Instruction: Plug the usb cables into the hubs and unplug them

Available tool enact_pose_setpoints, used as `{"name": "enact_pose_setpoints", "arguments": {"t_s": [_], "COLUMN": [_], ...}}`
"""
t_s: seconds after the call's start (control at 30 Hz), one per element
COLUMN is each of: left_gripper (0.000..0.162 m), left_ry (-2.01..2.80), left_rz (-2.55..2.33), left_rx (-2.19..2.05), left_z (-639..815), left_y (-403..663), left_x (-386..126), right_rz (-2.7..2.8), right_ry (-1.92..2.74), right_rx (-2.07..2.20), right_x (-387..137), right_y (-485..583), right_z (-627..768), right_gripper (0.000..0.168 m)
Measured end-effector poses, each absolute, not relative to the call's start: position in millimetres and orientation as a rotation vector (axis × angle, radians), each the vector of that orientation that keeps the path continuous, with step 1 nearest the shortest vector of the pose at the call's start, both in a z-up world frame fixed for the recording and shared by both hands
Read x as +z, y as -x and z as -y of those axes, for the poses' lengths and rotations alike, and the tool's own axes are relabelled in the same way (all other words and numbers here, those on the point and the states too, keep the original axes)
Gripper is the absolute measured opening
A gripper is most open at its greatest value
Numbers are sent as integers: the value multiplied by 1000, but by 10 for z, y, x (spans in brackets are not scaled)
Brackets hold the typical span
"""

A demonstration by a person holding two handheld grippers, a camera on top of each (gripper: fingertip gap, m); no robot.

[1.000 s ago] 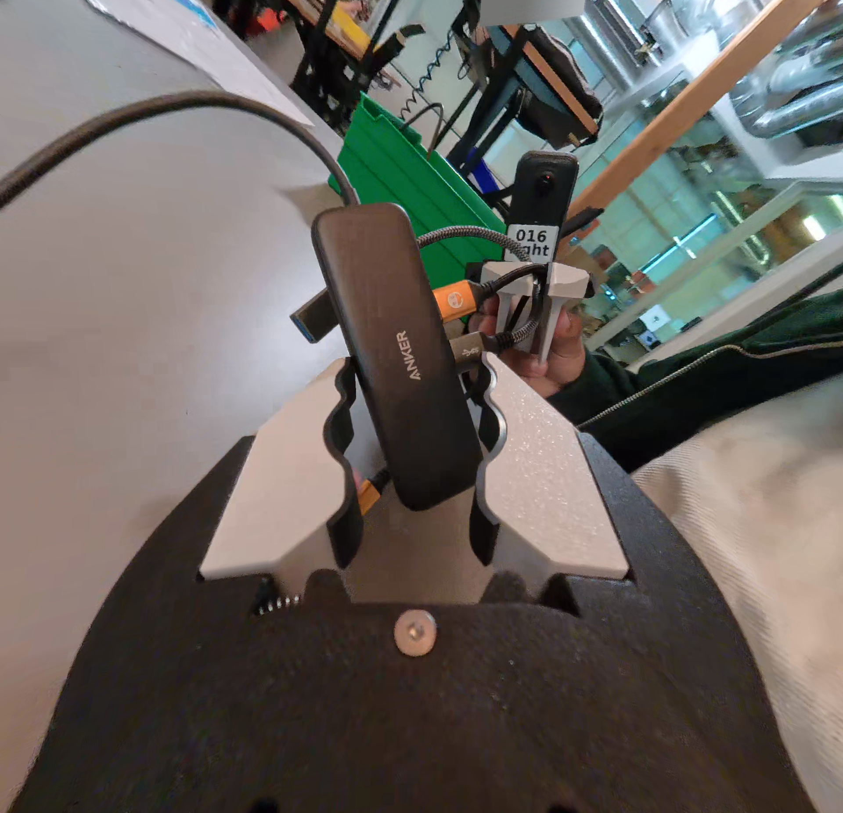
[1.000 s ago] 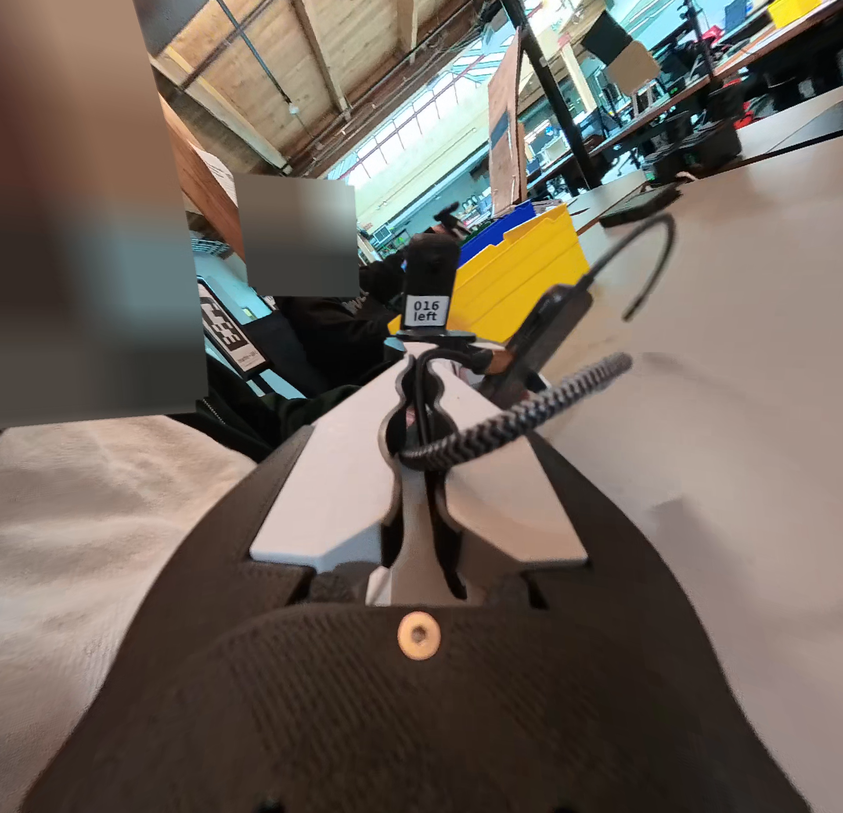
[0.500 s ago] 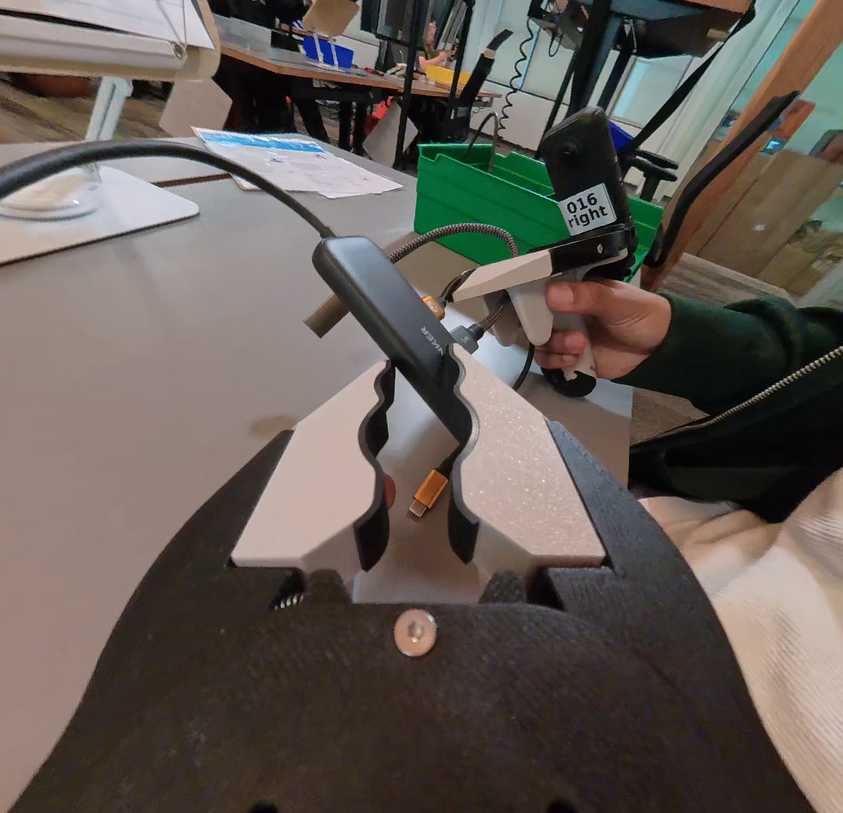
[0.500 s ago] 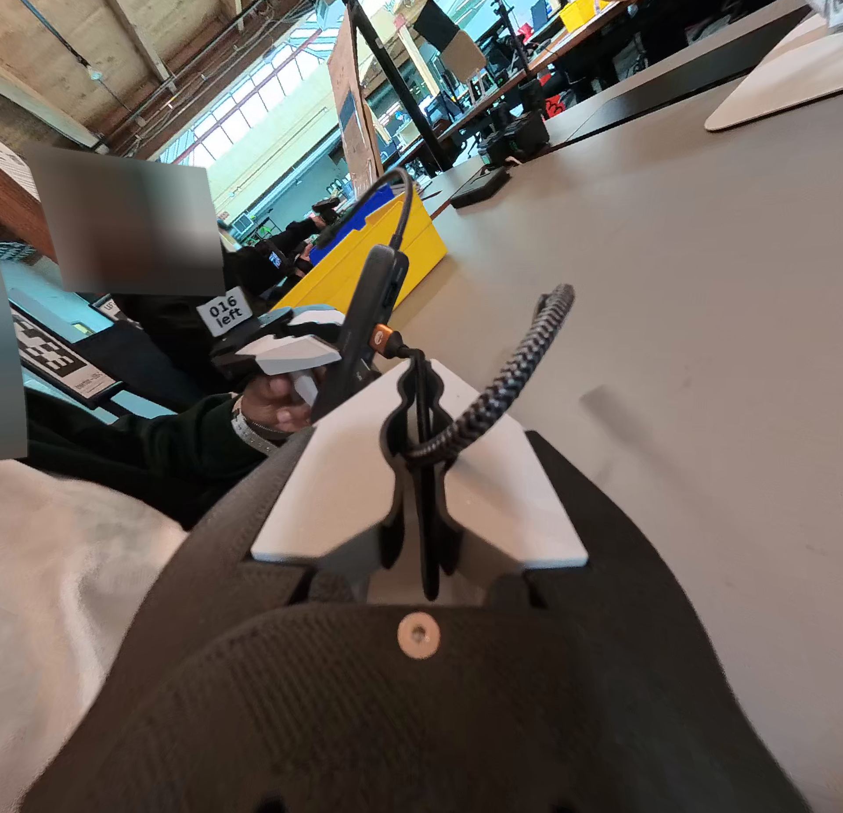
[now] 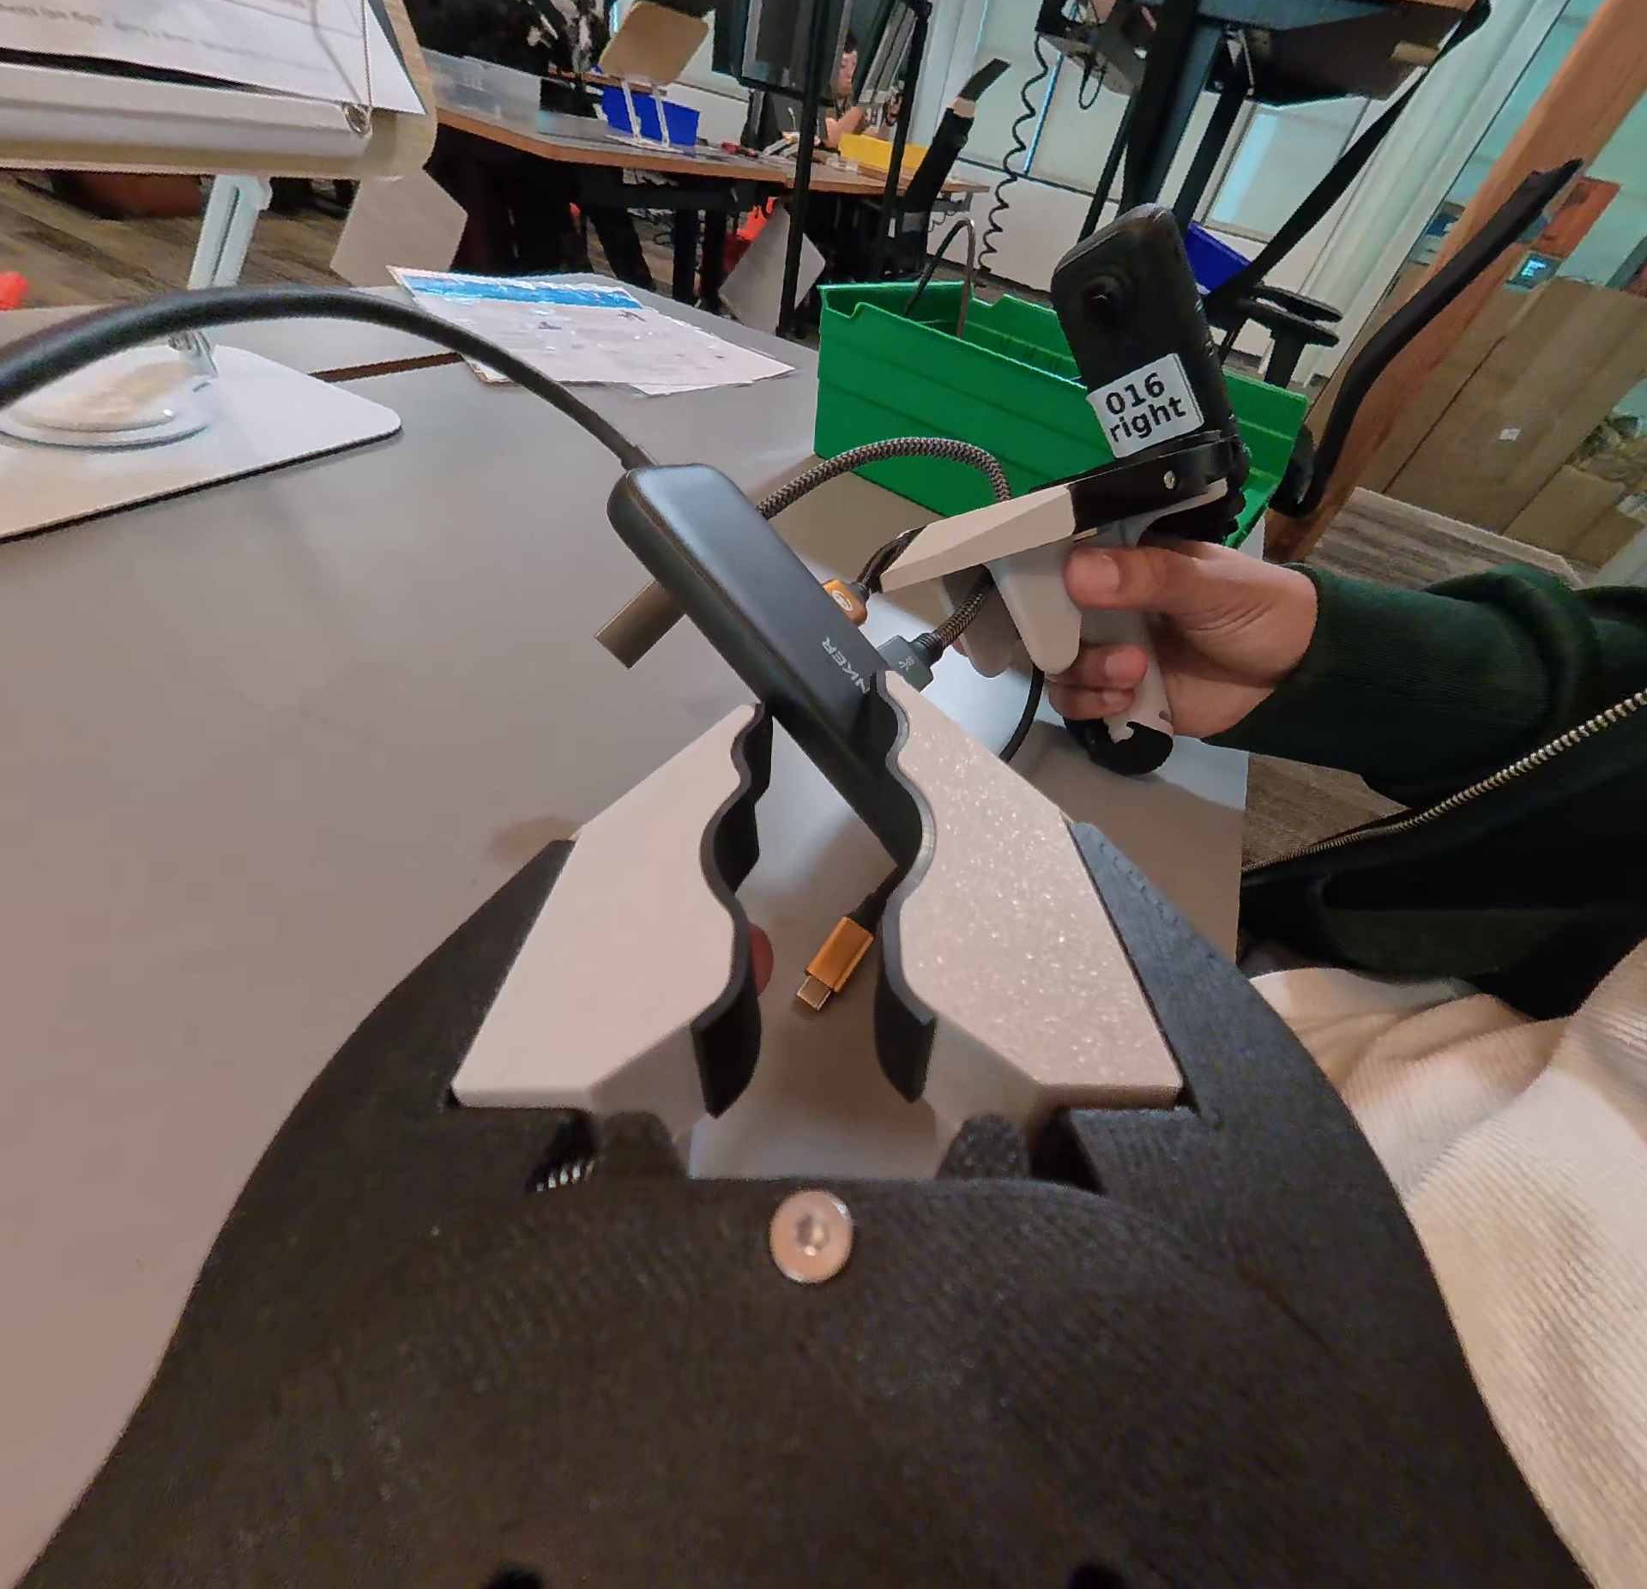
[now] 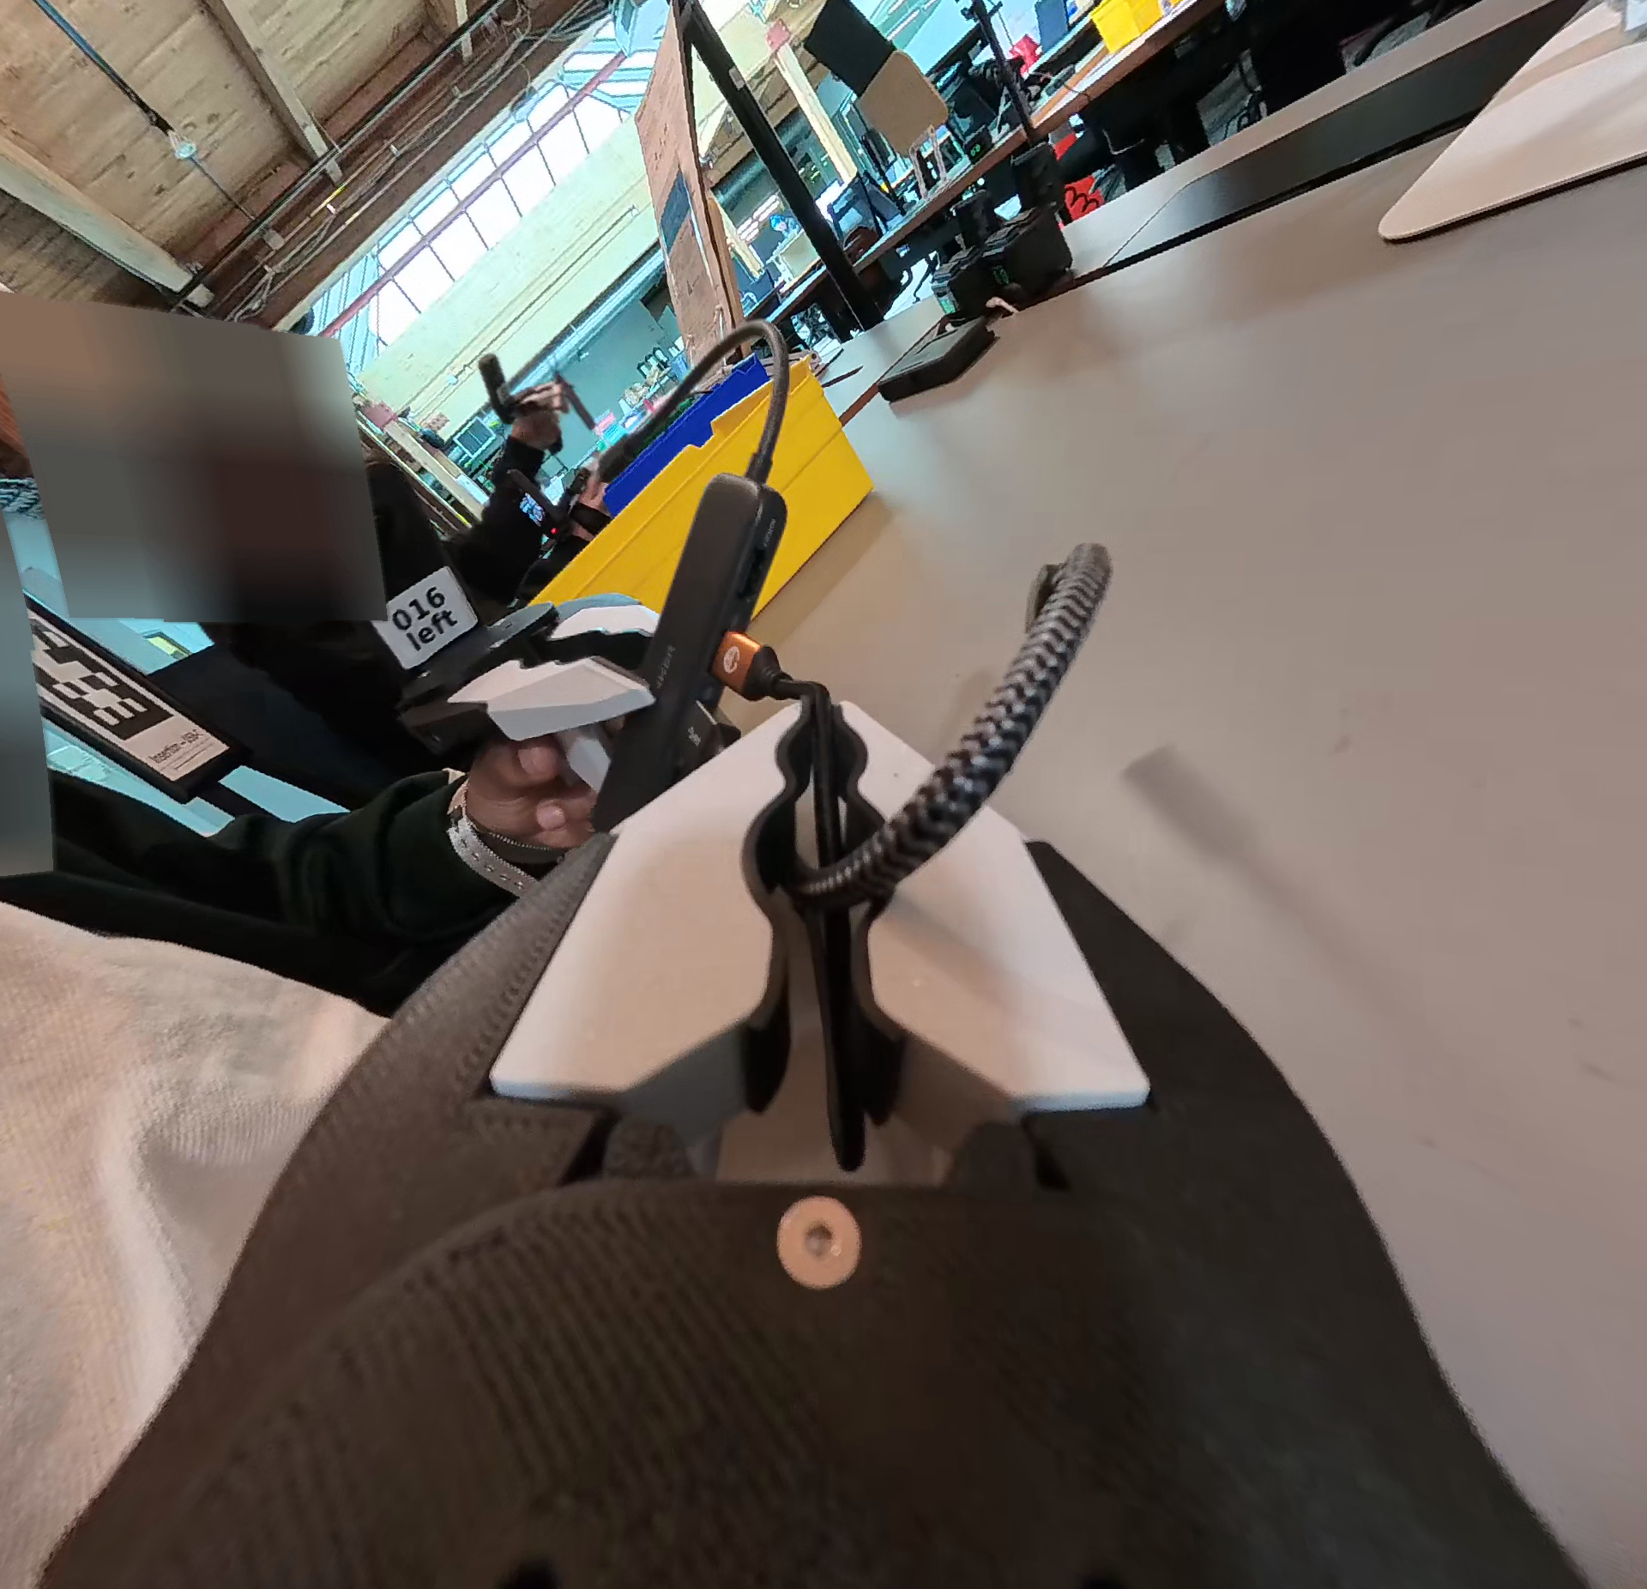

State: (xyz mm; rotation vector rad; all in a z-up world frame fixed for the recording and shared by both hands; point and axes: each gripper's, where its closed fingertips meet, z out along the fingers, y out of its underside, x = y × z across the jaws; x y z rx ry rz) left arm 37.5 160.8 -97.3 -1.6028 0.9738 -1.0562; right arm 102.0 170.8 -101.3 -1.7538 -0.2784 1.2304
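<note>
Gripping the dark hub near its lower end, left claw closed on it, hub tilted up and away above the grey surface. Thick black lead arching off the hub's far end to the left. Orange plug seated in the hub's right side, a grey plug just below it, braided cable looping behind. Loose orange connector lying between the fingers. Green bin beyond.

From the right wrist: right claw nearly closed, pinching a thin black cable leading to the orange plug; braided cable apparently caught there too, hard to tell. Yellow bin behind.
</note>
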Motion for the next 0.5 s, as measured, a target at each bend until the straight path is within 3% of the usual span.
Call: {"name": "enact_pose_setpoints", "arguments": {"t_s": [0.37,0.5], "left_gripper": [21,22], "left_ry": [1574,1544], "left_rz": [-971,-950], "left_rx": [-1066,-1259], "left_z": [-1596,-1485], "left_y": [-370,-393], "left_x": [-939,-852], "right_rz": [272,244], "right_ry": [1753,1748], "right_rx": [1244,1280], "right_x": [-1017,-1018], "right_y": [-1014,-1023], "right_z": [-1711,-1716], "right_gripper": [1,1]}}
